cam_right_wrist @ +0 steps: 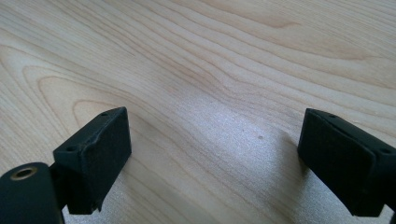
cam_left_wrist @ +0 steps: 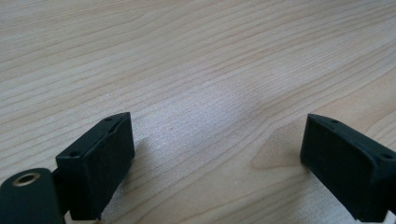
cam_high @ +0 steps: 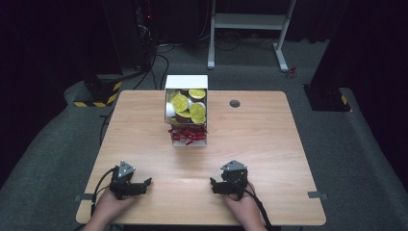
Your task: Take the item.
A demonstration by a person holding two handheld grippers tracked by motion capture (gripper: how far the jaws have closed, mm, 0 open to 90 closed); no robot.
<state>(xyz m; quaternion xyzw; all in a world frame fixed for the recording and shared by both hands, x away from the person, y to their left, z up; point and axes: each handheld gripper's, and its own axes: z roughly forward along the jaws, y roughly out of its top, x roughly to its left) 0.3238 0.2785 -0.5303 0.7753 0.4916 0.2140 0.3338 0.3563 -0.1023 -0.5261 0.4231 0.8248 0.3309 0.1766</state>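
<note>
The box (cam_high: 186,109) far beyond both grippers holds round gold pieces (cam_high: 180,102) too small to read; the red bits (cam_high: 187,134) are unclear.

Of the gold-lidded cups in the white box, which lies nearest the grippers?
The gold-lidded cup at the cluster's lower right, just above the red shreds; the other cups sit farther back.

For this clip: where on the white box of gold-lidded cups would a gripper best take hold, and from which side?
Probably the near end wall of the white box, reached from the person's side. That wall faces both open grippers, left gripper and right gripper, and its rim looks thin enough for the jaws to straddle. Red shreds lie just inside it; the gold-lidded cups crowd the far end.
</note>
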